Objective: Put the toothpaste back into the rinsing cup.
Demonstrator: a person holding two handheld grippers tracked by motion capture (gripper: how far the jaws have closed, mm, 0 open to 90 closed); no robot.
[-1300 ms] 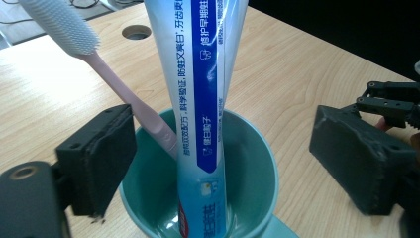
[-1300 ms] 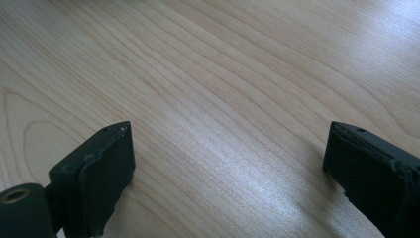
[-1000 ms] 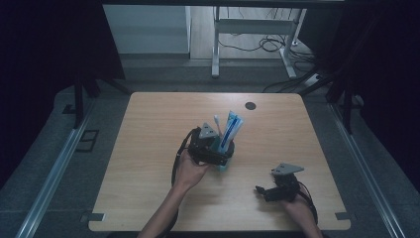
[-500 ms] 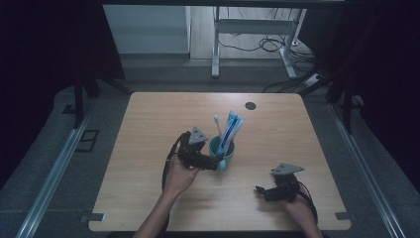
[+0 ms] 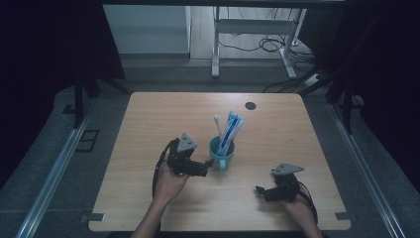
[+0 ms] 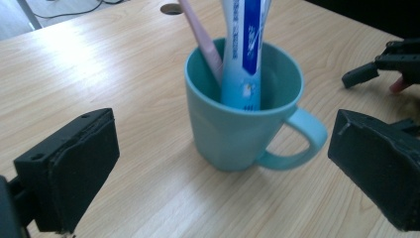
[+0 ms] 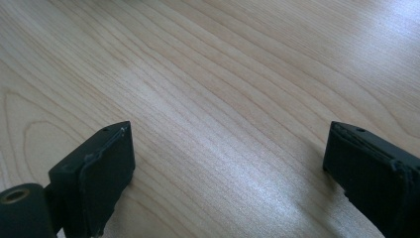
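Just ahead of my left gripper (image 6: 218, 163), its jaws spread wide, I see a teal mug (image 6: 237, 124) holding a pink toothbrush (image 6: 205, 42) and a blue-white toothpaste tube (image 6: 242, 54), its print unreadable. My right gripper (image 7: 228, 168) gapes too.

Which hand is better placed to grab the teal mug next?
Left. The left tongs stand open right in front of the teal mug, its handle toward one jaw. The right tongs sit open over bare table, farther from the mug.
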